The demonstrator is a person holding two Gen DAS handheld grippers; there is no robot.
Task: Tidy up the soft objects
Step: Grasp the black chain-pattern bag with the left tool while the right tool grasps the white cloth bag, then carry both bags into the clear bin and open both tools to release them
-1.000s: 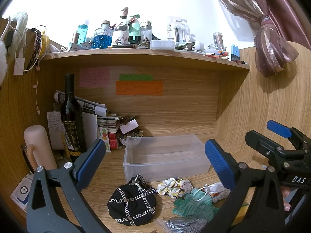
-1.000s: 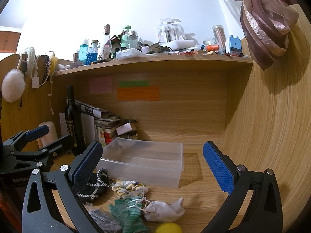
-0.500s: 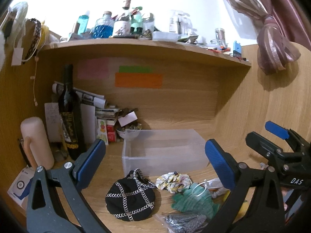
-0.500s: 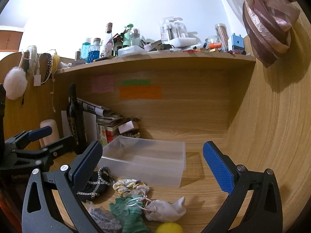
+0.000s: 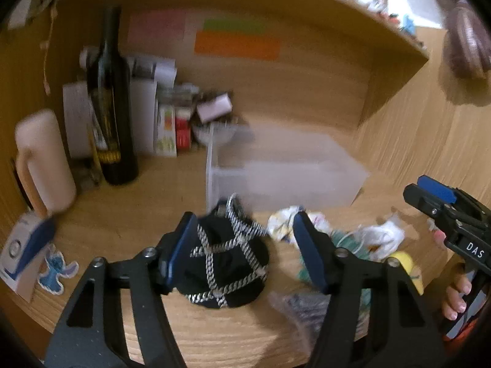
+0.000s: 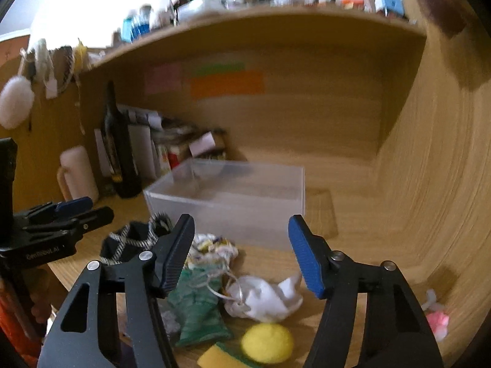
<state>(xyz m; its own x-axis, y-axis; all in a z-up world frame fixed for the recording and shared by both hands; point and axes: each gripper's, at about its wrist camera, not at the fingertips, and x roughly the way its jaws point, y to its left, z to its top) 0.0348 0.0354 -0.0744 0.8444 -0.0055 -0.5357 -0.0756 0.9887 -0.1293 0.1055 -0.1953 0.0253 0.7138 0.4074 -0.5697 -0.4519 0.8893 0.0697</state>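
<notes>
A black pouch with a silver chain net lies on the wooden desk. My left gripper is open, its fingers either side of the pouch, just above it. A clear plastic bin stands behind it, also in the right wrist view. My right gripper is open over a pile: a floral scrunchie, a green glove, a white cloth, a yellow ball and a yellow-green sponge. The pouch shows at the left there.
A dark wine bottle, a pale mug, papers and small boxes stand at the back left. A white box and a blue sticker lie front left. A pink item lies by the right wall.
Both grippers dipped down and forward toward the desk. The left now straddles the black pouch with narrower jaws. The right hovers closer over the cloth pile. Both views are motion-blurred.
</notes>
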